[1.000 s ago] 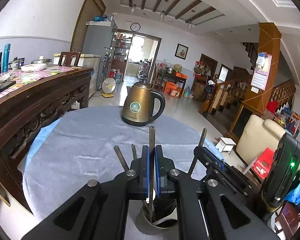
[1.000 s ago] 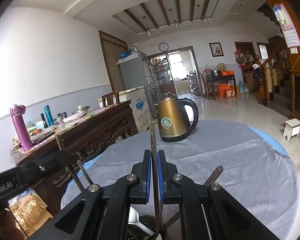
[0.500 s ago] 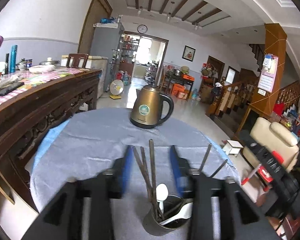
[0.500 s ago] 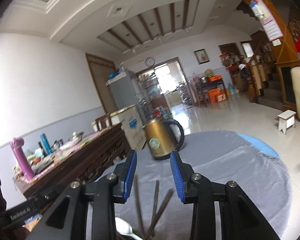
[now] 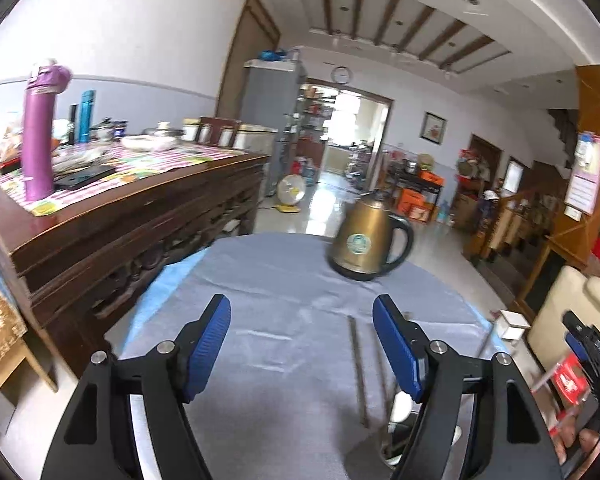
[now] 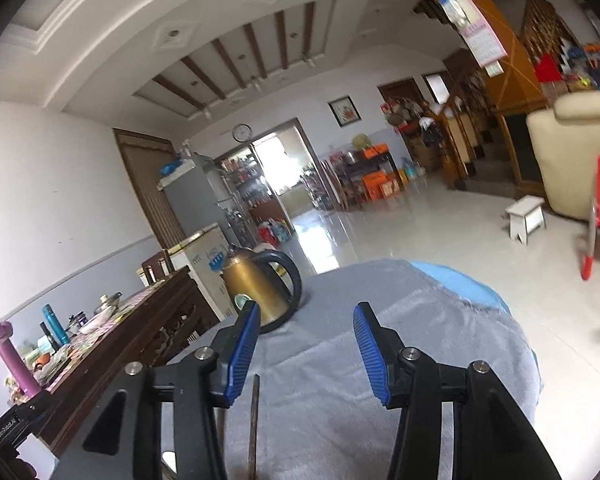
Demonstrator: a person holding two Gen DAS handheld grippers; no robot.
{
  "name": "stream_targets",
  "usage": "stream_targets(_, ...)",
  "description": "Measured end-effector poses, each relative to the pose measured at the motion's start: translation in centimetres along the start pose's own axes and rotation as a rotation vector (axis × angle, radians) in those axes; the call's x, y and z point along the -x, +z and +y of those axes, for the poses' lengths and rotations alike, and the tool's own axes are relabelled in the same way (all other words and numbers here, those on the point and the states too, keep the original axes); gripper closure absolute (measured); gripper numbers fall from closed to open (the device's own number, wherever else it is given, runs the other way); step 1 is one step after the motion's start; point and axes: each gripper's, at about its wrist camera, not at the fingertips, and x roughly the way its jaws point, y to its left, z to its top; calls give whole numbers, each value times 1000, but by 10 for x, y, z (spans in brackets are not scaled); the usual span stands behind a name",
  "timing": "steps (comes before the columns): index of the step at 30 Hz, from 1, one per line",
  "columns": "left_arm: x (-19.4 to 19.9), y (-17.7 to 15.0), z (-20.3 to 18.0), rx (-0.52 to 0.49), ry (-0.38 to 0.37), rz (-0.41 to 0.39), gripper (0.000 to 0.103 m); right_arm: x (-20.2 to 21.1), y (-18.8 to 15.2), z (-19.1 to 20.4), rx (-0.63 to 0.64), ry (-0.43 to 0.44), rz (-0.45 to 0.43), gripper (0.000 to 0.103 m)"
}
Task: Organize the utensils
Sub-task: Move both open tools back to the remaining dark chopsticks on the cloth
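My left gripper [image 5: 302,332] is open and empty above the grey tablecloth [image 5: 284,320]. The utensil cup [image 5: 396,440] sits low at its right, mostly hidden by the right finger, with chopsticks [image 5: 358,372] and a white spoon [image 5: 400,406] standing in it. My right gripper [image 6: 304,340] is open and empty too, raised over the table. One chopstick tip [image 6: 254,420] pokes up just below its left finger.
A brass kettle [image 5: 364,240] with a black handle stands at the far side of the round table; it also shows in the right wrist view [image 6: 260,288]. A dark wooden sideboard [image 5: 120,216] with a purple bottle [image 5: 40,132] runs along the left. A cream sofa [image 6: 572,152] is at right.
Both grippers were shut on chopsticks held upright in the cup; both have opened and let go. They have lifted and pulled back, the left swinging left, and the chopsticks stay in the cup.
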Motion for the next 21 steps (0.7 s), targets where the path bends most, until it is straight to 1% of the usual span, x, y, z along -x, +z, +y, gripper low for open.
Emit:
stream_targets(1,-1,0,4,-3,26,4,28,-1,0,-4,-3,-8,7,51)
stream_targets(5,-7,0,14,-11,84,11,28,-12,-3,-11,-18,-24,51,51)
stream_targets(10,-15,-5,23,-2,119,46,28,-20,-9,-21,-51,-35,95,51)
stream_targets(16,-22,-11,22,-47,180,68,28,-25,-13,-21,-49,-44,119,51)
stream_targets(21,-26,-16,23,-63,201,86,28,-29,-16,-22,-54,-52,141,51)
